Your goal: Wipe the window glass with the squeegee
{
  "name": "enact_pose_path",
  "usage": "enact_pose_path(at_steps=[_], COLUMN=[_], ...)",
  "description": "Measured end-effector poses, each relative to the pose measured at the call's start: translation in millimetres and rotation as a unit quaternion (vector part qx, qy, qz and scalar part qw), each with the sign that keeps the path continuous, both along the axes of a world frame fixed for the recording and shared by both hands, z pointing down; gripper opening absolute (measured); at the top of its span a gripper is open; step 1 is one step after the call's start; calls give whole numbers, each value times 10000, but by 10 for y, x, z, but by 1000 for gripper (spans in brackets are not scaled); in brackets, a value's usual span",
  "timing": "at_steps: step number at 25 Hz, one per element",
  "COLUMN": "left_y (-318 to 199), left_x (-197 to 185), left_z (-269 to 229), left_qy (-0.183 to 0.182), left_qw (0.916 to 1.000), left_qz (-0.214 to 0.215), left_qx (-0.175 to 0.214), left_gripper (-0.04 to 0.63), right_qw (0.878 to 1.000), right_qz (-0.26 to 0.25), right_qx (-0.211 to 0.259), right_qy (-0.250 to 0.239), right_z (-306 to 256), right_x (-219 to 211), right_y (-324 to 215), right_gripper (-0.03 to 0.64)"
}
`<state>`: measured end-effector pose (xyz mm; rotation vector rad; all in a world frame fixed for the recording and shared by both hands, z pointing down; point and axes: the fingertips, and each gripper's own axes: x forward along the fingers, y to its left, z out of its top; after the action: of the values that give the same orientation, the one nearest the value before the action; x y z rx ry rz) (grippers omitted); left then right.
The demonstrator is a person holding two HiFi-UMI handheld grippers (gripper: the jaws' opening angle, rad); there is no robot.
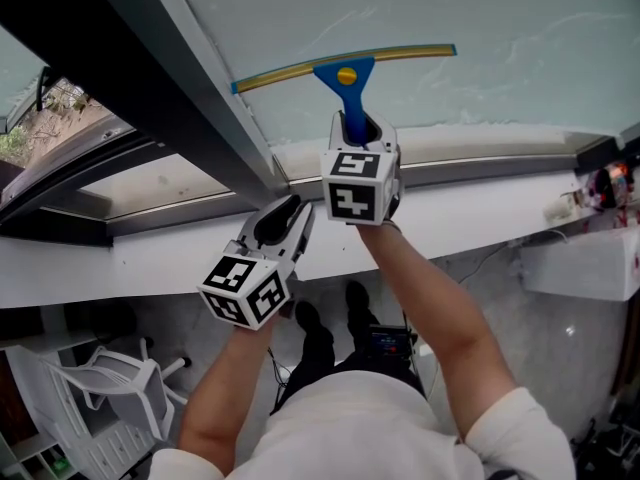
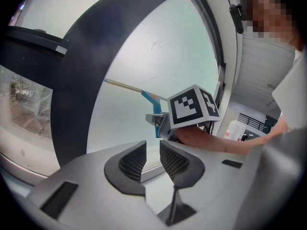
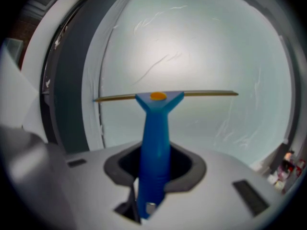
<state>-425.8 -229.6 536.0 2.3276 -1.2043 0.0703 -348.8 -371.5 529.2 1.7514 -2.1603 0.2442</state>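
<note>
So, squeegee [image 1: 345, 73] sits upper centre of the head view: blue handle w/ an orange dot at the neck, yellowish blade running across and lying against the window glass [image 1: 480, 18], left end slightly lower. Right gripper [image 1: 358, 128] is clamped on the handle's lower end; in the right gripper view the handle [image 3: 154, 138] stands upright btwn both jaws, blade level across mid-frame. Glass shows faint streaks. Left gripper [image 1: 283, 218] is lower left of centre in the head view, below and apart from the right one, holding nothing; in its own view the jaws stand w/ only a narrow gap, empty [image 2: 151, 162], and the right gripper's marker cube [image 2: 194, 104] shows centre-right w/ the squeegee beyond it. Dark window post [image 1: 170, 58] slants down the upper left, ending just beside the left gripper. White sill [image 1: 470, 208] runs across the middle under the glass. White chair [image 1: 110, 388] at lower left.
</note>
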Motion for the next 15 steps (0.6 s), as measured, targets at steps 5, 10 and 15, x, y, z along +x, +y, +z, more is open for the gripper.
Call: enact_pose_path(at_steps=[5,10,15], left_y=[28,39,31], left_x=[-4,-14,-16], left_z=[135,260,372], left_qy=[-34,-65,-61], left_qw=[9999,9998,9996], left_qz=[2,8,33], left_qx=[-118,-209,-286], left_gripper=[107,107,107], right_qw=[9998,9994,9995], right_qz=[27,56,77], right_qx=[-209,-322,-314], right_qy=[-60,-83,-66], right_z=[240,424,522], right_x=[-3,-3,4], right_y=[43,39,34], right_gripper=[127,127,127])
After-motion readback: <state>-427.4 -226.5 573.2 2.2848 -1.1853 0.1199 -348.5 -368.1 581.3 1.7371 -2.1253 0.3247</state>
